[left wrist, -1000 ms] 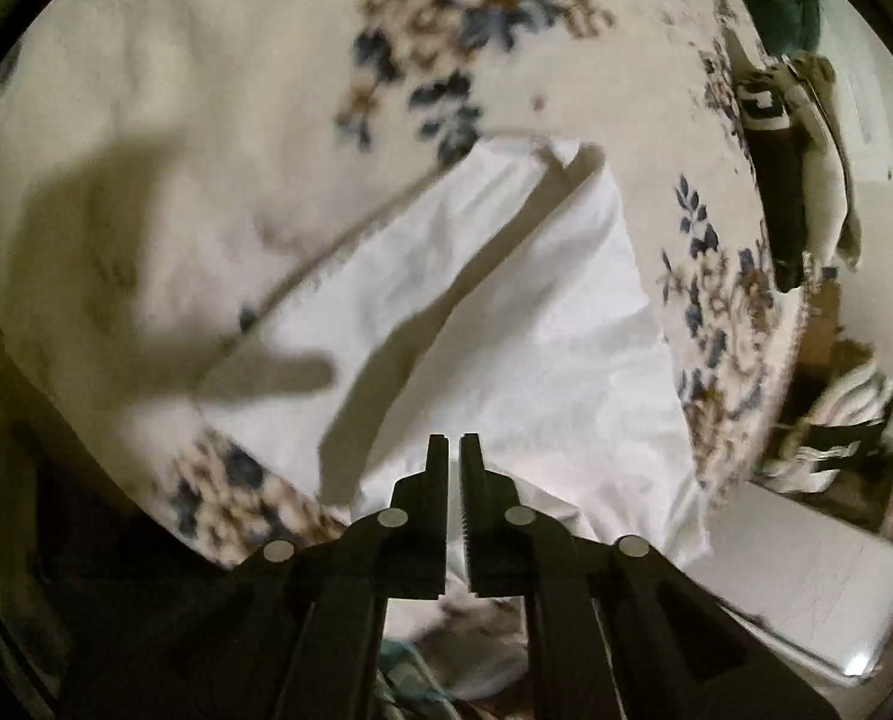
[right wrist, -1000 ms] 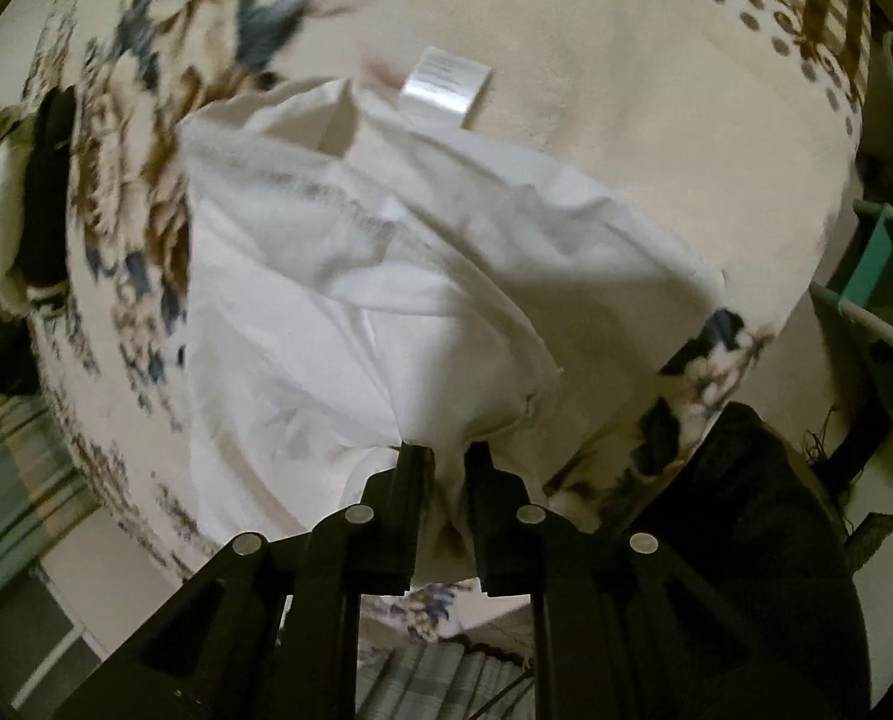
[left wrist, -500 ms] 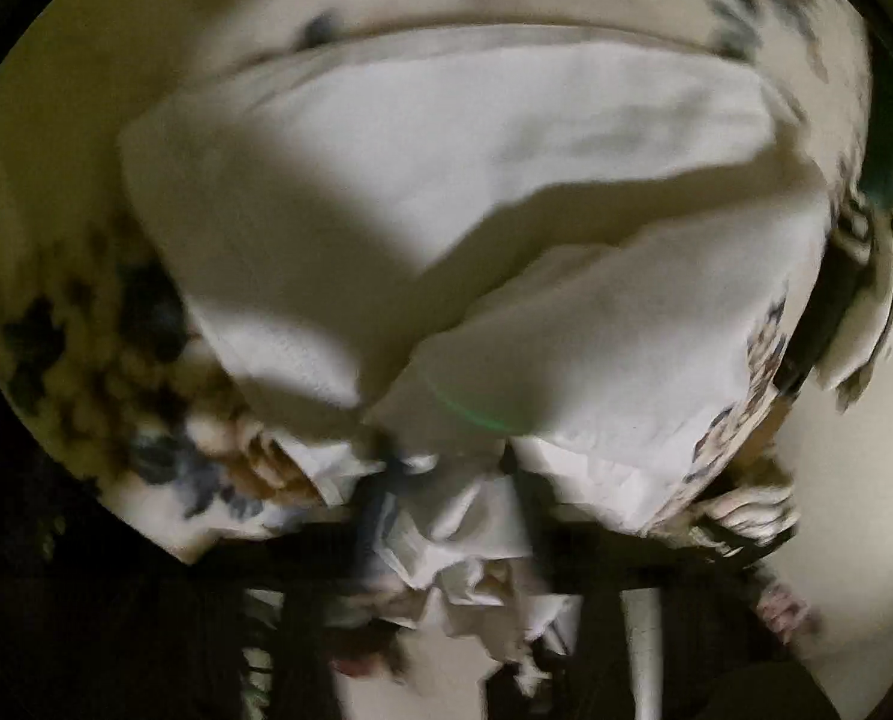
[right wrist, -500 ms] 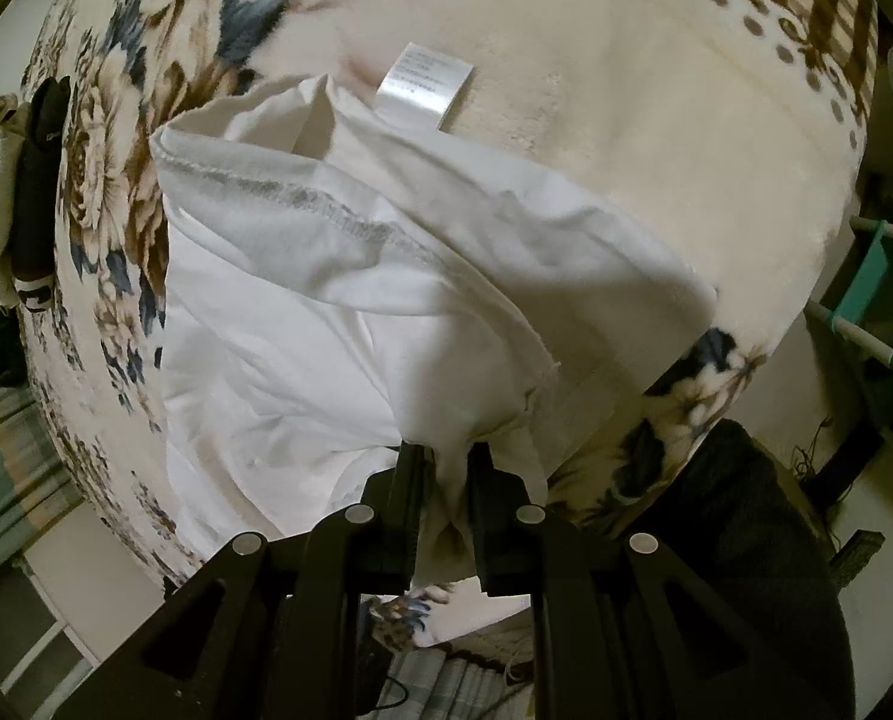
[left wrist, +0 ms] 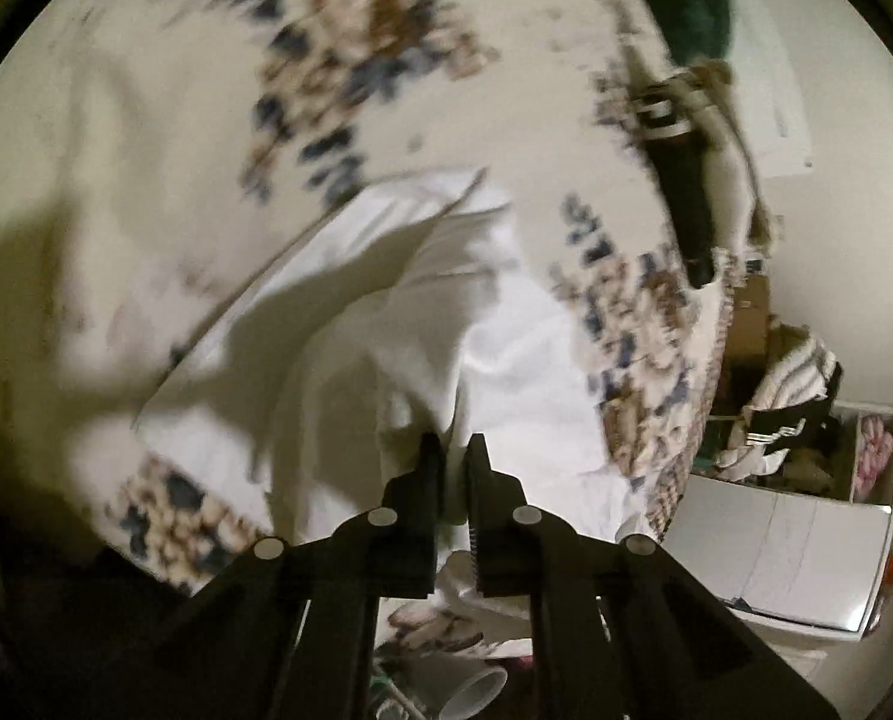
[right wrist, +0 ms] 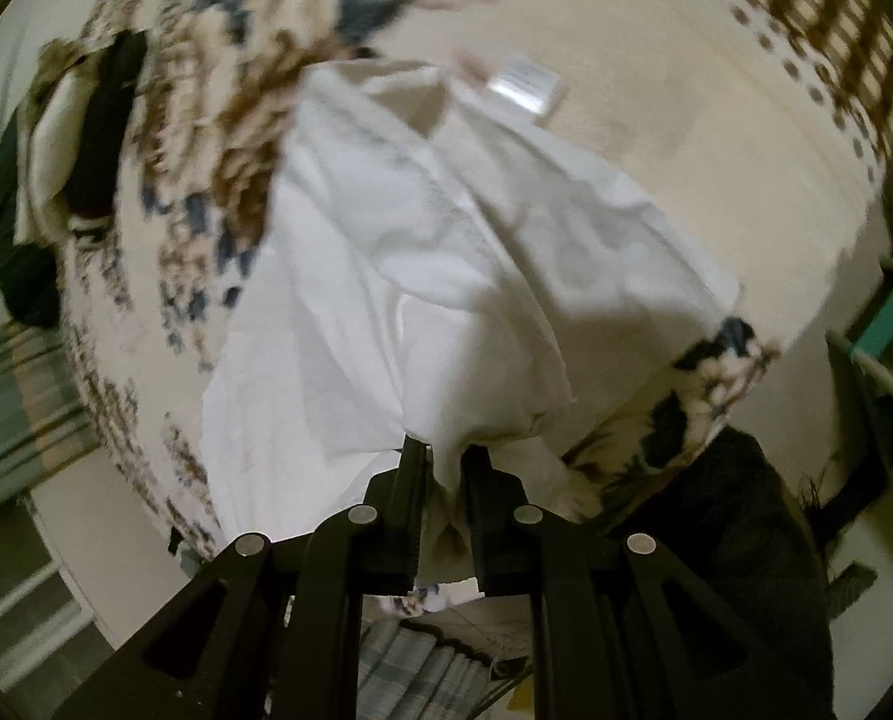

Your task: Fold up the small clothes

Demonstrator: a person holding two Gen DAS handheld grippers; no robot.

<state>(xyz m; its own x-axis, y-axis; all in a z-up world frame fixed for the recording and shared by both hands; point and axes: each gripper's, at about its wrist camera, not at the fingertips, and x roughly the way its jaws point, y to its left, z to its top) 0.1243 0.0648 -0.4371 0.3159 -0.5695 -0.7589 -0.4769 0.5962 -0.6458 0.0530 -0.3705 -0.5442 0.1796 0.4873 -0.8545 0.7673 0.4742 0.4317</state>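
Bed with cream floral blanket (left wrist: 146, 138) (right wrist: 656, 90). White garment (left wrist: 506, 360) (right wrist: 416, 252) lies crumpled on it, near edge bunched and lifted. Sewn label (right wrist: 527, 84) on blanket just past garment's far edge. Dark-and-cream clothes pile (left wrist: 692, 180) (right wrist: 86, 138) at one side edge.

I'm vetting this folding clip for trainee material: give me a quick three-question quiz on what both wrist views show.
1. True or false: the left gripper is shut on the white garment.
2. What does the right gripper hold? A) the sewn-in label B) white fabric C) nothing
3. What lies under the garment?

Key:
1. True; cloth is bunched between its fingers.
2. B; the label lies far from the gripper, at the garment's far edge.
3. A floral blanket.
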